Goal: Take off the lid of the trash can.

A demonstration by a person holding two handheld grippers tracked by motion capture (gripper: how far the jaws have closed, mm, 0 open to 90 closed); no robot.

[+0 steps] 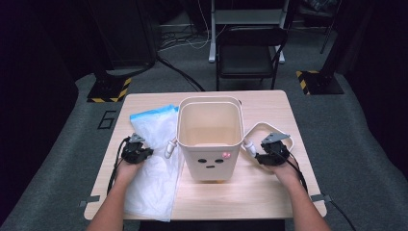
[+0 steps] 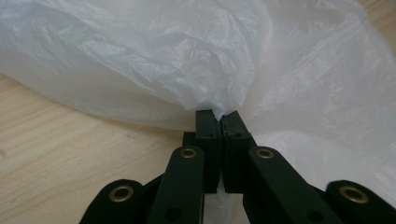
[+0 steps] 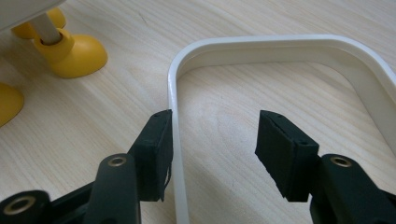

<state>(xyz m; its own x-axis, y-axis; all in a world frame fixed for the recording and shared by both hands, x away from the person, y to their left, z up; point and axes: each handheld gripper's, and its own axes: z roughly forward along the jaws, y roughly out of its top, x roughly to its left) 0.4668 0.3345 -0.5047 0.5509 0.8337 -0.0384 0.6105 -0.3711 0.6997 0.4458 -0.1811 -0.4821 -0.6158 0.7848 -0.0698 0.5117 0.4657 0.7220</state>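
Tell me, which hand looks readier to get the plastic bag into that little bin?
Probably the left. The left gripper is already shut on the plastic bag beside the bin. The right gripper is open by the white ring, holding nothing.

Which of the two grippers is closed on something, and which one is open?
The left gripper is closed, pinching the white plastic bag. The right gripper is open, its jaws apart over one side of the white ring.

1. My high view looks forward and down from above the near edge, taking in the whole light wooden table (image 1: pixel 269 192).
2. My left gripper view sits close behind its jaws, facing the crumpled translucent white plastic bag (image 2: pixel 187 60), also visible from above.
3. My right gripper view looks low along the tabletop at the white rounded plastic ring (image 3: pixel 261 46).
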